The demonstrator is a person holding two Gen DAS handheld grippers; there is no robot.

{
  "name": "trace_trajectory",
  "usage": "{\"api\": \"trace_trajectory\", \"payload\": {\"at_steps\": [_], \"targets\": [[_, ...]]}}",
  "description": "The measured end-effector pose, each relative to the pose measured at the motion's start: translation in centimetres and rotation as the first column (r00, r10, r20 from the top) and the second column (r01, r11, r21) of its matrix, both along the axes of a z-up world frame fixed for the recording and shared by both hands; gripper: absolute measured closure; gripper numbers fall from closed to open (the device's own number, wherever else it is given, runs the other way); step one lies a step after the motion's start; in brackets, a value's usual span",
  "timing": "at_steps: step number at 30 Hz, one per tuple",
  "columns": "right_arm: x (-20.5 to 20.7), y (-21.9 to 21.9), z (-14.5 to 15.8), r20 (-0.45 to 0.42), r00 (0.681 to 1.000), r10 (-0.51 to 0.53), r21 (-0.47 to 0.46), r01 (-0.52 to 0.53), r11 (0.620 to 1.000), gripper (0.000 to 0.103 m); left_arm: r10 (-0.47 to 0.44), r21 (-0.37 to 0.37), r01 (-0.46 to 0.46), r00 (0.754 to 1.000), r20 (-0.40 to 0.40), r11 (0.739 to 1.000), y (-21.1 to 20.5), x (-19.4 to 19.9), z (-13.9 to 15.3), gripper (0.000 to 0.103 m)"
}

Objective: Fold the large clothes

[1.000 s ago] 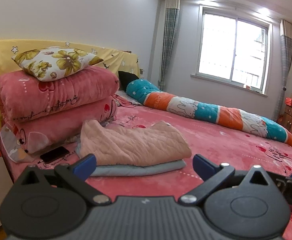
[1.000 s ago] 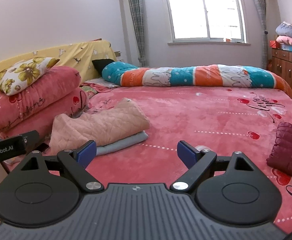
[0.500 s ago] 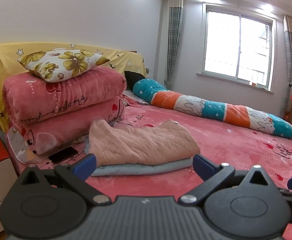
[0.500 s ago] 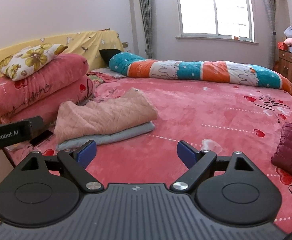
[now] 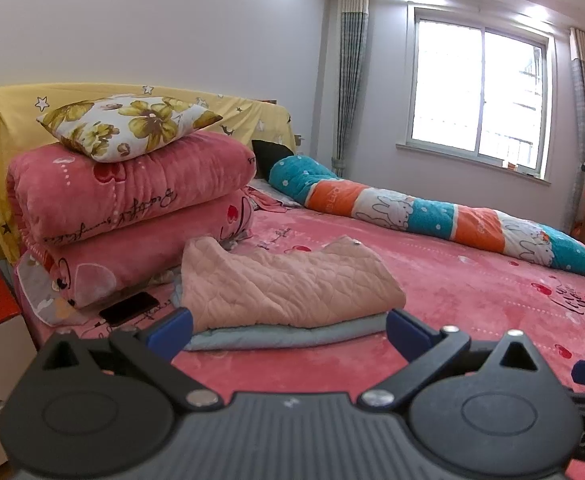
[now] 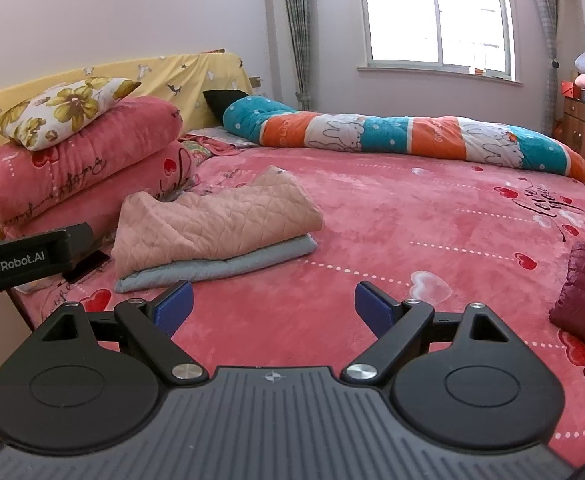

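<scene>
pink quilted garment (image 5: 288, 284) lies folded on top of a grey-blue folded piece (image 5: 292, 334), the two stacked on the pink bed (image 5: 472, 280) near its left edge. in the left wrist view the stack fills the centre of the frame, just beyond the left claw (image 5: 290, 330), whose blue pads stand wide apart with nothing between them; the stack's near edge looks close to the pads, though touching or not cannot be told. in the right wrist view the same stack (image 6: 216, 228) sits left of centre, clearly up and left of the right claw (image 6: 273, 306), which is also spread wide and carries nothing, hovering over bare bedspread. the stack's long axis runs left to right across the left view, roughly square to that claw's reach. a dark maroon padded garment (image 6: 584, 296) lies at the right edge of the right view, near the right claw and well apart from the stack. my judgement: the pink and grey pieces look already folded, so the maroon one is likely next, and the right claw is the nearer one for it. a dark phone (image 5: 129, 308) lies on the bed just left of the stack, below the rolled pink blankets (image 5: 132, 216).
</scene>
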State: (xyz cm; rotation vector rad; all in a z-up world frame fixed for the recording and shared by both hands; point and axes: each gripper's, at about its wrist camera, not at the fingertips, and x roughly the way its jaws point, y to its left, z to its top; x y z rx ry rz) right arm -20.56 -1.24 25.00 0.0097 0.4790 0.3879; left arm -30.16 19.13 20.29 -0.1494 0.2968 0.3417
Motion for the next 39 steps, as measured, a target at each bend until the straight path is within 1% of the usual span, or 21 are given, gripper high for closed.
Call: {"api": "trace_trajectory", "payload": {"at_steps": [10, 39], "targets": [[0.06, -0.24, 0.01, -0.017, 1.0, 0.009, 0.005, -0.009, 1.0, 0.0, 0.0, 0.002, 0.0, 1.0, -0.004, 1.0, 0.13, 0.08, -0.22, 0.001], [0.25, -0.37, -0.06, -0.023, 0.999, 0.027, -0.014, -0.028, 1.0, 0.0, 0.003, 0.007, -0.003, 1.0, -0.013, 1.0, 0.44, 0.58, -0.69, 0.001]]}}
